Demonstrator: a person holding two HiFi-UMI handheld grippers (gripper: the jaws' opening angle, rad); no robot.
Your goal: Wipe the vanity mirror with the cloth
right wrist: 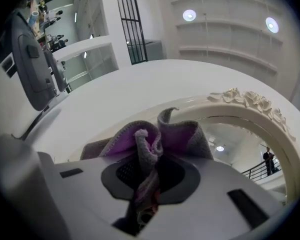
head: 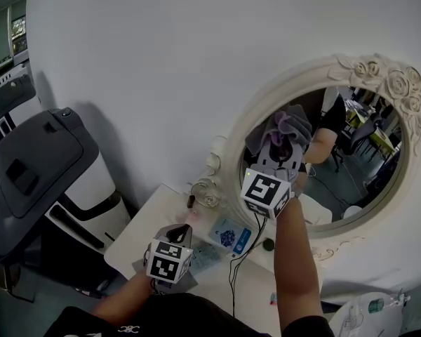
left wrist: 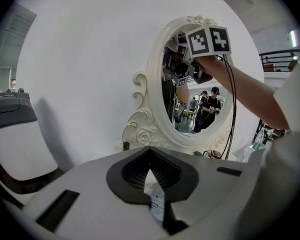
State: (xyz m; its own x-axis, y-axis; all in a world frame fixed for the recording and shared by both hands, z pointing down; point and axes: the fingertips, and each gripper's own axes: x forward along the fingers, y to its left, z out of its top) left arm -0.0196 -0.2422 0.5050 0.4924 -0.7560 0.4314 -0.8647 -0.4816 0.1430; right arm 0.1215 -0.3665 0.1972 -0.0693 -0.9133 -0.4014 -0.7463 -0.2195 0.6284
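The oval vanity mirror (head: 379, 160) in its ornate cream frame (head: 368, 67) leans against the white wall. My right gripper (head: 275, 161) is raised to the left part of the glass and is shut on a grey and purple cloth (head: 266, 135), which presses against the mirror. In the right gripper view the cloth (right wrist: 150, 144) bunches out of the closed right gripper (right wrist: 149, 171), with the frame (right wrist: 250, 104) just beyond. My left gripper (head: 179, 232) is held low over the table, shut and empty; in its own view the left gripper (left wrist: 150, 156) faces the mirror (left wrist: 190, 109).
A white table (head: 151, 220) below the mirror carries a blue packet (head: 231, 236), a small dark round thing (head: 268, 244) and black cables (head: 235, 272). A large grey and white machine (head: 28, 167) stands at the left. A clear bottle (head: 368, 314) lies at the lower right.
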